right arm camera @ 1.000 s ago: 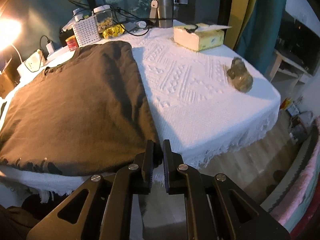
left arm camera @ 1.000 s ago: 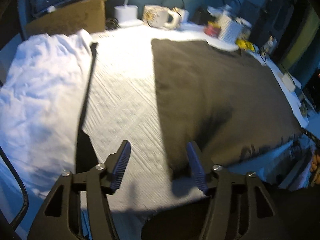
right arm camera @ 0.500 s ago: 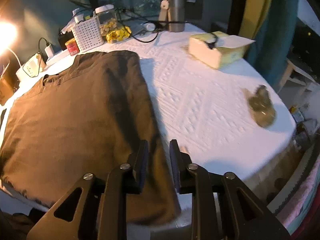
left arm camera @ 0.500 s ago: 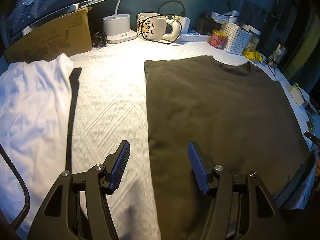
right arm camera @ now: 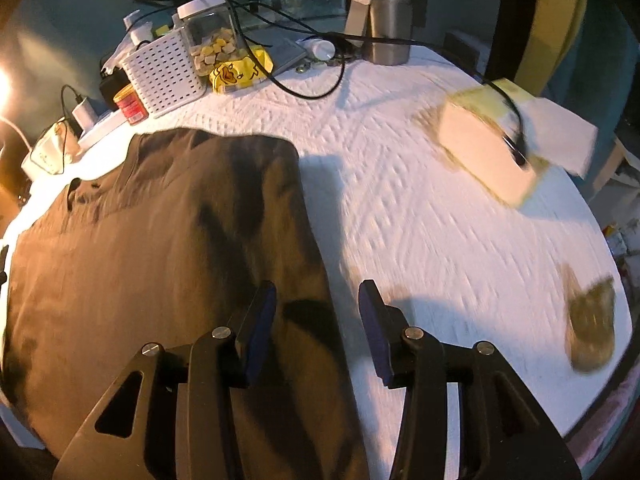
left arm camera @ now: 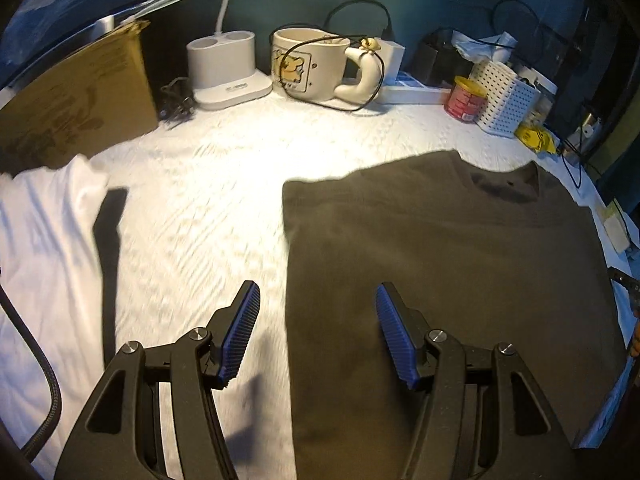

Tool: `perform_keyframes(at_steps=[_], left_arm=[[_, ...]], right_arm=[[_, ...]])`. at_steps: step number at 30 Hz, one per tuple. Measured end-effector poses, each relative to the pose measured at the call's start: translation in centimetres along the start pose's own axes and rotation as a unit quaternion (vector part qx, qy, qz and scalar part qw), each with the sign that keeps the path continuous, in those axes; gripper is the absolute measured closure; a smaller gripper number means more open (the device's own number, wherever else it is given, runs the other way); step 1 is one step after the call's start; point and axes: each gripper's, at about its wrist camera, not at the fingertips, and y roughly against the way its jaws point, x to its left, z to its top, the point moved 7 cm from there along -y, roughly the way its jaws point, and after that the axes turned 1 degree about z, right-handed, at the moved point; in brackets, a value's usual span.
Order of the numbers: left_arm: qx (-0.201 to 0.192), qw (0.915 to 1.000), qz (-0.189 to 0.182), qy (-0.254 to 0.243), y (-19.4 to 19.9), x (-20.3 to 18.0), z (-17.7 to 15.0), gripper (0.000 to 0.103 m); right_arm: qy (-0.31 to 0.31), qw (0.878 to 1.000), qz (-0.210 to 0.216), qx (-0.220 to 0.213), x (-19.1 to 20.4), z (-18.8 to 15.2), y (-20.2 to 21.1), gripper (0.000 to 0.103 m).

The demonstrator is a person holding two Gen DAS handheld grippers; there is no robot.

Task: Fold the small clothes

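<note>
The dark shirt [left arm camera: 440, 280] lies flat on the table [left arm camera: 200, 216], soft, light and limp. Its collar points away from both sets of jaws, long axis running straight ahead. The left gripper [left arm camera: 318, 336] and right gripper [right arm camera: 318, 330] hover released, each straddling a side edge, the likely place to pinch.

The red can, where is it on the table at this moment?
In the left wrist view the red can stands at the far right of the table, between the white power strip and the white perforated basket.
</note>
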Motion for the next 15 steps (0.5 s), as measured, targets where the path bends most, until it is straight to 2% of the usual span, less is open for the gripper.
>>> perform_keyframes(at_steps=[7, 15], left_arm=[[-0.001, 1.0, -0.008, -0.003, -2.2, -0.3, 2.8, 0.043], [0.016, 0.9998, -0.01, 0.002, -4.3, 0.0, 4.0, 0.042]], right_arm=[[-0.001, 1.0, 0.013, 0.008, 0.9, 3.1, -2.6, 0.057], [-0.008, 1.0, 0.027, 0.0, 1.2, 5.8, -4.5, 0.057]])
